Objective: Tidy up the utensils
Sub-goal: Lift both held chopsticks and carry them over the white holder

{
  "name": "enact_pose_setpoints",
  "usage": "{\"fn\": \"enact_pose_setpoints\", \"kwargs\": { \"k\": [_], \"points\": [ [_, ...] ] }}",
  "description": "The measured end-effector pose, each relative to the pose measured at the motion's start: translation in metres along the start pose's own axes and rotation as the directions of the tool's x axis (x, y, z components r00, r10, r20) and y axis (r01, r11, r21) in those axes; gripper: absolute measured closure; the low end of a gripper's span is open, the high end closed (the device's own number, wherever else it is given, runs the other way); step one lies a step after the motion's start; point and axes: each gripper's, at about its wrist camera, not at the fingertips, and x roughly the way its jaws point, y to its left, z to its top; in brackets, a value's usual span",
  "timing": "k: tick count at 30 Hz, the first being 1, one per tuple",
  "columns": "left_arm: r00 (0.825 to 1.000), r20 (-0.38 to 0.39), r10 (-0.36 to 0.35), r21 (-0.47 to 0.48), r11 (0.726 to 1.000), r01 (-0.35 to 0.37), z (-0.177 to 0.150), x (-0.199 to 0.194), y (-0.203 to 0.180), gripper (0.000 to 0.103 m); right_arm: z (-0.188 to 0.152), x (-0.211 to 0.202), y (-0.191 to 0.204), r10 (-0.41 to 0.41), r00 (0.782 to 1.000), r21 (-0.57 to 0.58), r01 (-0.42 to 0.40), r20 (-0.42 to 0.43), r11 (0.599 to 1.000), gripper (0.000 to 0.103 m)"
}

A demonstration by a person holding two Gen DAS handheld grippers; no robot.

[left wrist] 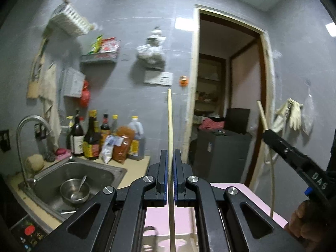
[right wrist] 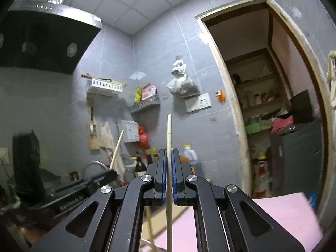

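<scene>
Grey-tiled kitchen: left gripper point(left wrist: 170, 157) and "GenRobot.AI" right gripper point(right wrist: 169, 157) each clamp a chopstick point(left wrist: 169, 115).

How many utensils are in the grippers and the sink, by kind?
Chopsticks: 2, one in the left gripper, one in the right gripper
Spoons: 1, in the bowl
Bowls: 1, in the sink
Total: 4

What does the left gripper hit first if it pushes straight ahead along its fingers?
Likely nothing near: the left gripper, shut on a chopstick, points at the grey tiled wall beside the doorway. Depth unclear.
</scene>
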Motion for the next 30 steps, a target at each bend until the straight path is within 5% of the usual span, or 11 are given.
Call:
{"fn": "enact_pose_setpoints", "kwargs": {
  "k": [9,30],
  "points": [
    [0.999,0.000,0.051,-0.041,0.998,-0.051,-0.022,0.008,0.022,0.101,-0.023,0.027,0.010,0.020,1.000,0.033,-0.021,0.007,0.999,0.100],
    [0.997,-0.050,0.062,-0.024,0.998,-0.063,-0.058,0.014,0.014,0.100,-0.065,0.046,0.003,0.021,0.990,0.026,-0.018,-0.137,1.000,0.099]
  ]
}}
